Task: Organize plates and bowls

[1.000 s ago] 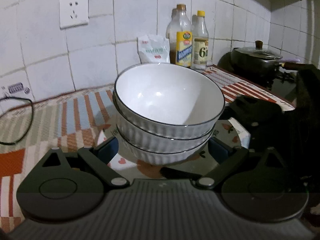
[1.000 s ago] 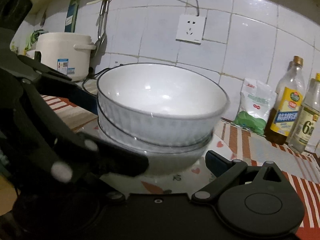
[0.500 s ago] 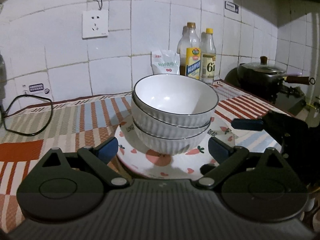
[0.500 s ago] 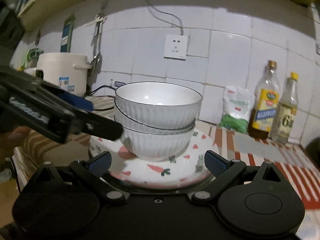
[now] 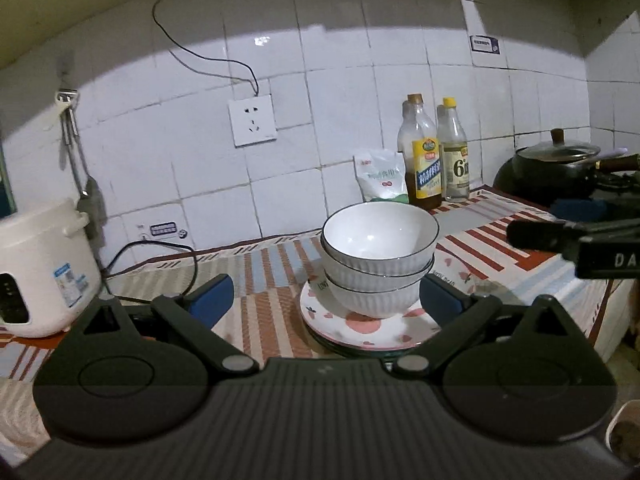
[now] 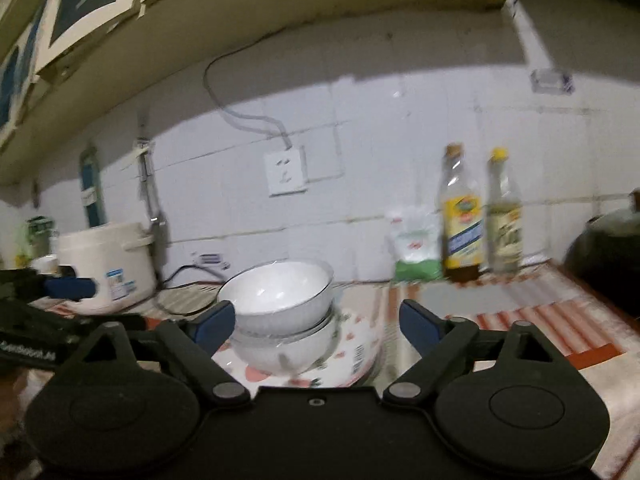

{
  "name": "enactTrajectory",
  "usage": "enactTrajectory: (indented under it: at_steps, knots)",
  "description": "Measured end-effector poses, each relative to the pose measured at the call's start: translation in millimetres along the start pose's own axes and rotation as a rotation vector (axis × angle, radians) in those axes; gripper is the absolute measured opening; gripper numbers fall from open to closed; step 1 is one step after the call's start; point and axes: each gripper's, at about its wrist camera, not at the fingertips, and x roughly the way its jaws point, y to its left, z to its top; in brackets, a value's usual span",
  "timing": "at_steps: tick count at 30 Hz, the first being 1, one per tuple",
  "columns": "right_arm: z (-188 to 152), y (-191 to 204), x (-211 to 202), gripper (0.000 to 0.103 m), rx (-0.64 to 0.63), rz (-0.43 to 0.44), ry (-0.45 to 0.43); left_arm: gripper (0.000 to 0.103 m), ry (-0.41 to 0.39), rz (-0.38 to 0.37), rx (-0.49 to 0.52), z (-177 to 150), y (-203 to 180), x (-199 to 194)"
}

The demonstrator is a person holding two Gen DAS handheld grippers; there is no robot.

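Observation:
A stack of white ribbed bowls (image 5: 378, 264) sits on a stack of plates; the top plate (image 5: 372, 330) is white with pink hearts and carrots. The stack rests on a striped cloth on the counter. My left gripper (image 5: 324, 298) is open and empty, pulled back in front of the stack. My right gripper (image 6: 316, 322) is open and empty, also back from the bowls (image 6: 280, 304) and plates (image 6: 360, 360); this view is blurred. Each gripper shows at the edge of the other's view.
A white rice cooker (image 5: 40, 272) with a black cord stands at the left. Two bottles (image 5: 424, 160) and a white bag (image 5: 380, 176) stand against the tiled wall. A black lidded wok (image 5: 560, 168) sits at the right. The counter edge falls off at the right.
Both grippers have pulled back and up from the bowl stack, which now looks smaller and farther. The bowls and plates stay in place.

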Motion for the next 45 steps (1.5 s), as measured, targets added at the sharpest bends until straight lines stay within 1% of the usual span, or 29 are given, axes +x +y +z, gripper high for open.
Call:
enactTrajectory:
  at_steps: [3,6,10,13,15,21,25,27,29,31,33,34,36,38,39,41,43,45]
  knots:
    - [11,8,-18,0.095,-0.005,-0.023,0.001,0.103,-0.004,0.010,-0.005,3,-3,-13]
    - [16,15,-35,0.095,0.011,-0.058,-0.024,0.103,0.002,0.027,-0.018,2,-6,-23]
    - [16,26,-53,0.095,0.003,-0.103,-0.039,0.103,0.021,0.032,-0.081,-8,-7,-35]
    - [13,33,-64,0.096,-0.010,-0.113,-0.031,0.103,0.022,0.049,-0.119,-15,-6,-42]
    - [10,37,-67,0.099,-0.028,-0.112,-0.013,0.103,0.013,0.068,-0.131,-21,-7,-47]
    - [-6,48,-77,0.102,-0.073,-0.126,0.039,0.103,0.003,0.089,-0.144,-40,-11,-59]
    - [-16,52,-78,0.103,-0.097,-0.155,0.071,0.103,0.003,0.089,-0.126,-48,-17,-62]
    - [-20,53,-78,0.103,-0.101,-0.195,0.079,0.103,0.000,0.098,-0.123,-51,-21,-62]
    - [-24,53,-79,0.103,-0.109,-0.250,0.084,0.103,-0.006,0.086,-0.122,-53,-25,-63]
    - [-28,52,-79,0.103,-0.115,-0.283,0.091,0.103,-0.006,0.068,-0.124,-55,-28,-63]
    - [-30,50,-81,0.103,-0.105,-0.307,0.090,0.103,-0.021,0.069,-0.130,-57,-30,-66]
    - [-31,48,-83,0.103,-0.092,-0.316,0.087,0.103,-0.034,0.077,-0.133,-58,-31,-67]
    - [-31,47,-84,0.103,-0.079,-0.352,0.095,0.103,-0.062,0.116,-0.134,-59,-35,-70]
    - [-31,48,-82,0.103,-0.074,-0.419,0.112,0.103,-0.049,0.135,-0.150,-58,-36,-69]
    - [-32,48,-83,0.103,-0.074,-0.437,0.112,0.103,-0.042,0.133,-0.164,-58,-35,-69]
    - [-32,48,-84,0.103,-0.074,-0.435,0.117,0.103,-0.036,0.123,-0.186,-58,-34,-69]
    - [-32,46,-85,0.103,-0.072,-0.406,0.121,0.103,-0.034,0.137,-0.181,-59,-36,-69]
    - [-32,48,-84,0.103,-0.090,-0.396,0.141,0.103,-0.033,0.156,-0.166,-60,-39,-68]
